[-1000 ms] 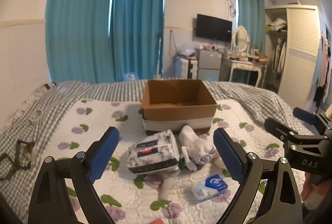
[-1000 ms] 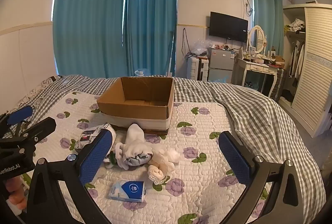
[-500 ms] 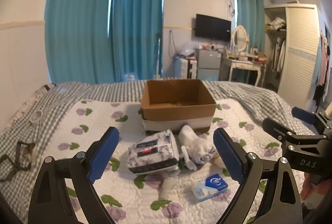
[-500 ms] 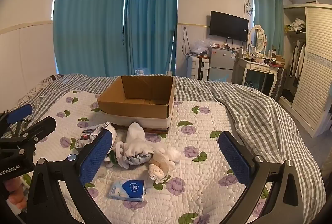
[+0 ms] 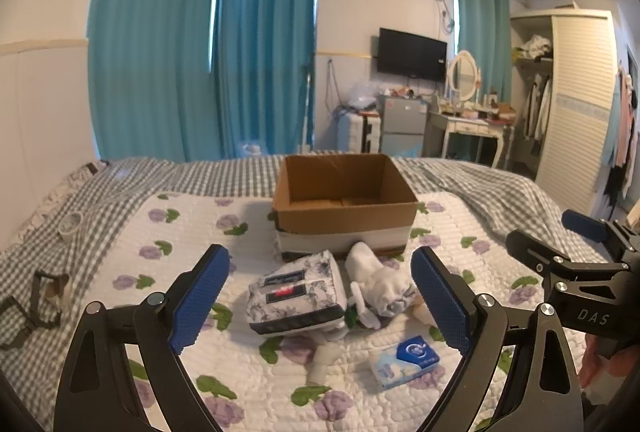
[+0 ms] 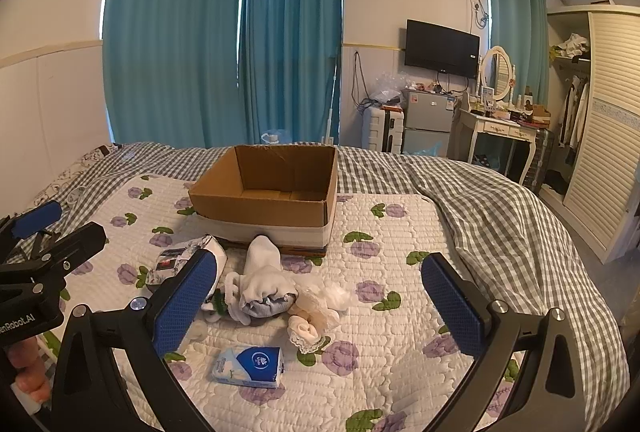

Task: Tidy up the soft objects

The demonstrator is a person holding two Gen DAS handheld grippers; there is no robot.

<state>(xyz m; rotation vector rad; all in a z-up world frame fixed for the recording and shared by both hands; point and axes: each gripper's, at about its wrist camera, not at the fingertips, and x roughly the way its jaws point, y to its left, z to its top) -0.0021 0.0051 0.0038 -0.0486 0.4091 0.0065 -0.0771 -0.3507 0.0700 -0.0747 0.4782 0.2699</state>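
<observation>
On the floral quilt [image 6: 400,312], just before the open cardboard box [image 6: 272,188], we see the white sock bundle [image 6: 264,288], a floral packet [image 5: 296,292] to its left, and a blue tissue pack [image 6: 250,366] nearer us. Our left gripper [image 5: 320,306] and right gripper [image 6: 316,306] hover above, jaws spread wide, holding nothing.
</observation>
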